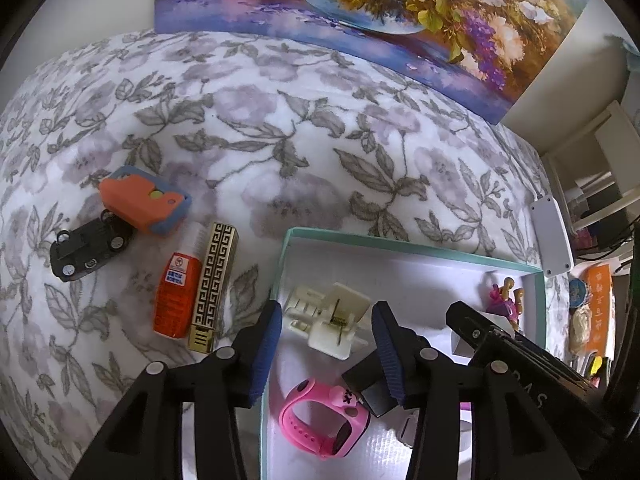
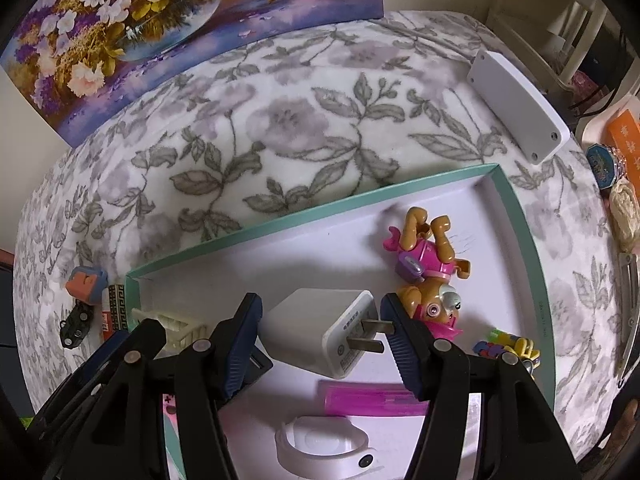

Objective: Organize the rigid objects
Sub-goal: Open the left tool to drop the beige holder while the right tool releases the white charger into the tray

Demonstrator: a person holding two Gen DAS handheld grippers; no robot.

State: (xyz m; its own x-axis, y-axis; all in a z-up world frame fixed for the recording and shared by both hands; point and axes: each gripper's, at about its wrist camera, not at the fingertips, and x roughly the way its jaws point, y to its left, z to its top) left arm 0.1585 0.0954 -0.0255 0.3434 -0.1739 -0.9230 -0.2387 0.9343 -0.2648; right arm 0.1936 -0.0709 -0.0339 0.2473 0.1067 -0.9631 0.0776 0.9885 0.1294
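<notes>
A shallow white box with a teal rim lies on the floral blanket. My left gripper hangs open over its left end, just above a cream hair claw clip. A pink watch and a small black block lie below it. My right gripper is open with a white charger plug lying between its fingers, the prongs near the right finger. A pink toy dog, a pink lighter and a white watch band are in the box too.
Left of the box on the blanket lie a black toy car, an orange-and-blue block, an orange glue bottle and a gold patterned case. A white flat device rests at the far right edge. A flower painting leans behind.
</notes>
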